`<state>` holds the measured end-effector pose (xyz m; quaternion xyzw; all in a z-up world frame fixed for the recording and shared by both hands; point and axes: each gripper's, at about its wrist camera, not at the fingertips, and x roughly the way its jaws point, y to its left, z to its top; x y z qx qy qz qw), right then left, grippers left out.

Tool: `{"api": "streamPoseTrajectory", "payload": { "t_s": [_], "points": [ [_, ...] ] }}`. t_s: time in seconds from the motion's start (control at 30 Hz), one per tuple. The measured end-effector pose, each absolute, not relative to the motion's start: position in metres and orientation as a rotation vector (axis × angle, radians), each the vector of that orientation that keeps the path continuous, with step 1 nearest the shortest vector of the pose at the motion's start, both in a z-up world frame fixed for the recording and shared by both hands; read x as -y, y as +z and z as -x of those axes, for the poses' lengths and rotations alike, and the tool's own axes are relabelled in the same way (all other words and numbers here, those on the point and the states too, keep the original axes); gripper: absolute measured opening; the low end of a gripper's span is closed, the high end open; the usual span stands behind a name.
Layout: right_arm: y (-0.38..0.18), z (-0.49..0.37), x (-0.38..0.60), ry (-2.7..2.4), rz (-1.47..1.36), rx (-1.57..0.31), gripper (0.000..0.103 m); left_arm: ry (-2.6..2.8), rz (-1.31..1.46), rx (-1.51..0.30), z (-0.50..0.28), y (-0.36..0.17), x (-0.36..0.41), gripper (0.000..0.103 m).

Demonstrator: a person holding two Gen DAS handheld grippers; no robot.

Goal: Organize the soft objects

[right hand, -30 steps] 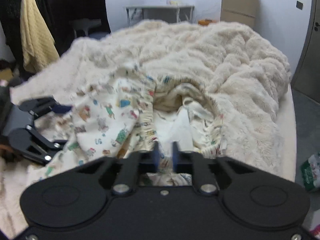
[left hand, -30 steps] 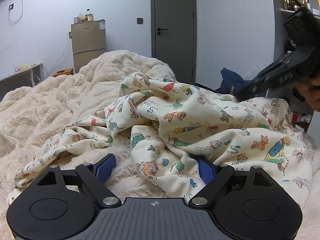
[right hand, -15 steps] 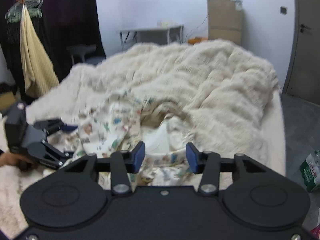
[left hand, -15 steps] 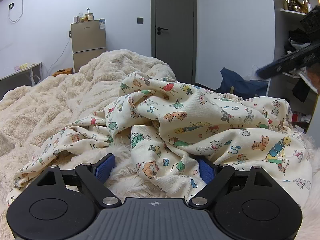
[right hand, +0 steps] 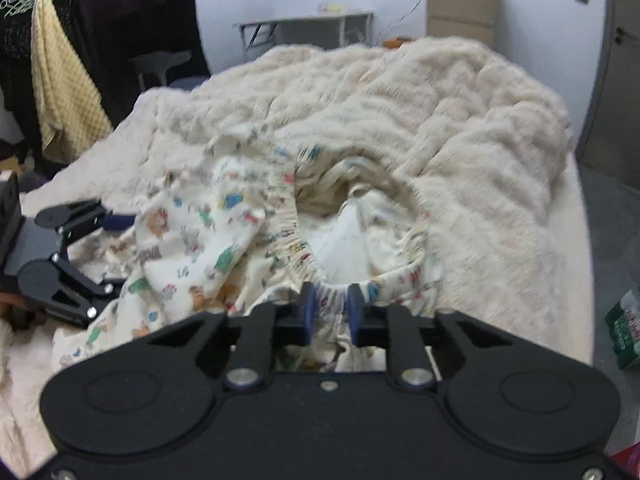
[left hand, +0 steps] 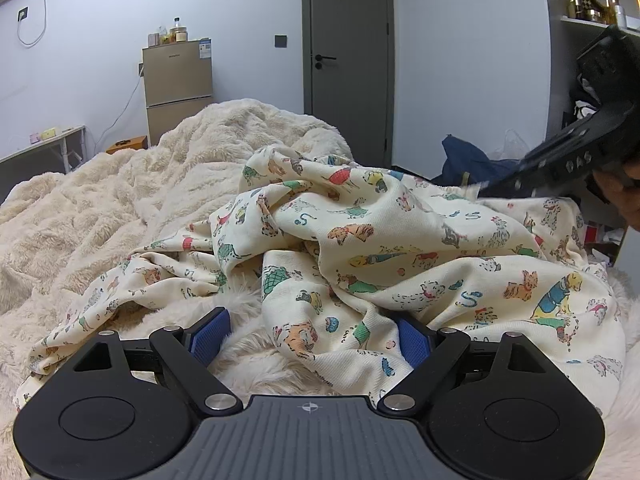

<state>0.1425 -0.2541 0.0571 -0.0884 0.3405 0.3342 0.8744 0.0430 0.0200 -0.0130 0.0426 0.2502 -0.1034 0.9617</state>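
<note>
Fingers of my right gripper (right hand: pixel 331 307) are closing on the gathered elastic waistband (right hand: pixel 334 292) of the printed pyjama trousers (right hand: pixel 208 236); a fold of that ruffled hem sits between the two blue pads (right hand: pixel 307 307), which I see touching it on both sides. On my left gripper (left hand: pixel 308 334) the fingers stand wide apart, released. One blue ribbed pad lies on bare fur, and the other pad (left hand: pixel 414 342) is at the edge of a trouser fold, so nothing is pinched there.

I see the trousers in a crumpled heap on the bed, close in front of both grippers. They are of cream knit cotton with small coloured dogs, and the waist opening shows a pale plain inside. Under them is a thick cream faux-fur blanket (left hand: pixel 100 208), long-piled and wrinkled in soft ridges, which covers the bed.

From the left camera my right gripper comes in as a black plate at the right edge, with a hand (left hand: pixel 624 196) behind it. Further away stand a beige two-door fridge (left hand: pixel 178 88), a grey door (left hand: pixel 348 52) and a pale desk (left hand: pixel 44 148). A yellow waffle-weave towel (right hand: pixel 60 92) hangs at the left in the right camera view.
</note>
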Motion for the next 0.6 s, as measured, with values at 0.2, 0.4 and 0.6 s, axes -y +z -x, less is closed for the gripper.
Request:
{"api": "streamPoseTrajectory", "payload": {
  "t_s": [0.2,0.4,0.6],
  "points": [
    [0.094,-0.13,0.316,0.707,0.046,-0.628,0.011,-0.211,-0.084,-0.51,-0.044,-0.013,-0.019,0.084],
    [0.109,-0.107,0.384,0.69,-0.057,-0.577,0.01,-0.214,-0.091,-0.51,-0.043,-0.013,-0.018,0.086],
    [0.084,-0.075,0.427,0.74,-0.05,-0.625,0.0,-0.213,-0.096,-0.519,-0.044,-0.013,-0.016,0.086]
  ]
}}
